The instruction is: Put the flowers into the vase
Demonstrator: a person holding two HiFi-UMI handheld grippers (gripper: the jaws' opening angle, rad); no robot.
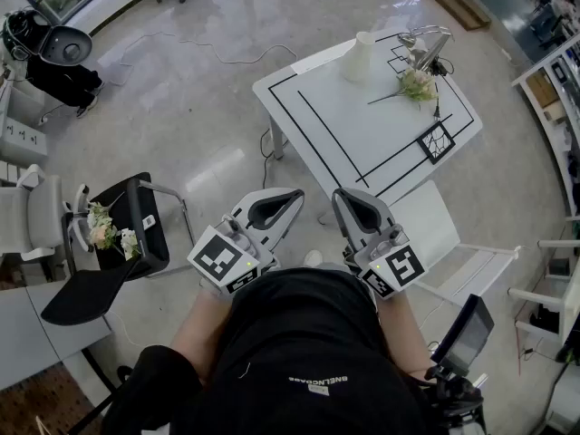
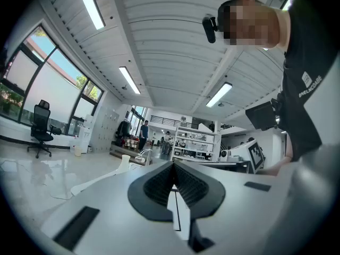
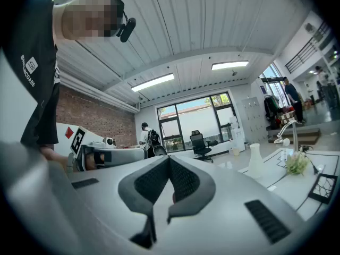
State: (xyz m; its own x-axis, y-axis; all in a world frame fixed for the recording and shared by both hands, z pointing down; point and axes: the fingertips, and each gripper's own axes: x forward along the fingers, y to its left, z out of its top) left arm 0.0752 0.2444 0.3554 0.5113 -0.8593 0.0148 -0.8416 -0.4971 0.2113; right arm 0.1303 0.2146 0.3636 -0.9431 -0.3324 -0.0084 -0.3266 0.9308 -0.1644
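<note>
Head view: pale pink-green flowers [image 1: 415, 84] on table [image 1: 362, 143] near white vase [image 1: 359, 57]; left gripper [image 1: 297, 193] and right gripper [image 1: 337, 194] closed

Left gripper [image 1: 292, 194] and right gripper [image 1: 341, 194] held level, side by side, jaws closed, empty.

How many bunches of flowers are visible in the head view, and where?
2. One flower bunch lies on the white table, right of the vase. A second flower bunch lies on the black chair at the left. None looks hidden, but I cannot be sure.
</note>
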